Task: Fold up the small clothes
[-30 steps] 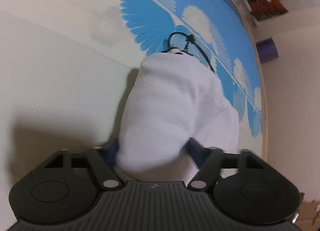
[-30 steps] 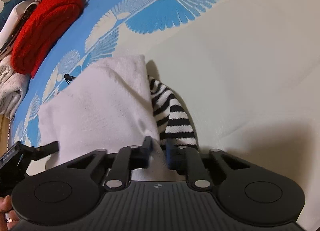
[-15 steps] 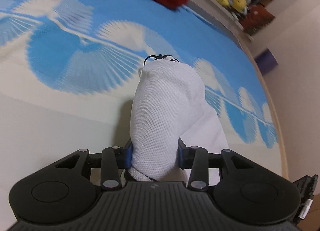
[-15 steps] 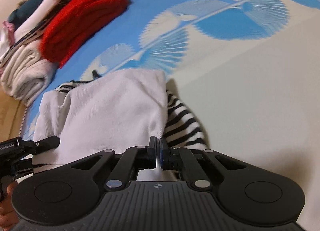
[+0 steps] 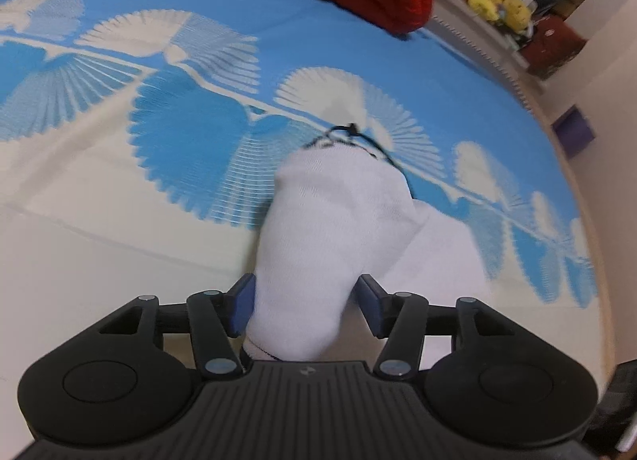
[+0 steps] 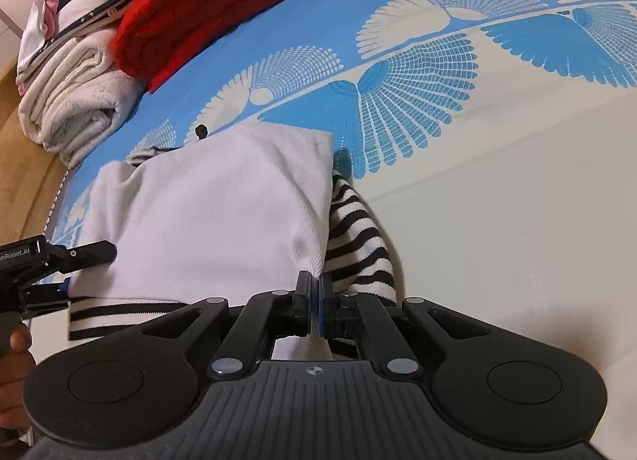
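Note:
A small white garment (image 6: 207, 213) with black-and-white striped sleeves (image 6: 358, 237) lies bunched on the blue and cream bedspread (image 6: 497, 201). My right gripper (image 6: 315, 296) is shut on its near edge, where the white cloth meets the stripes. In the left wrist view the same white garment (image 5: 330, 229) rises as a hump between the jaws of my left gripper (image 5: 306, 300). Those jaws are opening; the left pad is close beside the cloth and the right pad stands apart from it. A thin black cord (image 5: 350, 129) shows at the garment's far end.
A folded red knit (image 6: 207, 2) and a beige towel stack (image 6: 75, 101) lie at the bed's far edge. Yellow plush toys (image 5: 493, 2) and a purple box (image 5: 573, 131) stand beyond the bed. A person's hand (image 6: 16, 348) holds the left gripper's handle.
Both grippers have travelled with the garment toward the blue patterned part and the red knit. The left jaws narrowed on the cloth, then widened again. The right stayed shut.

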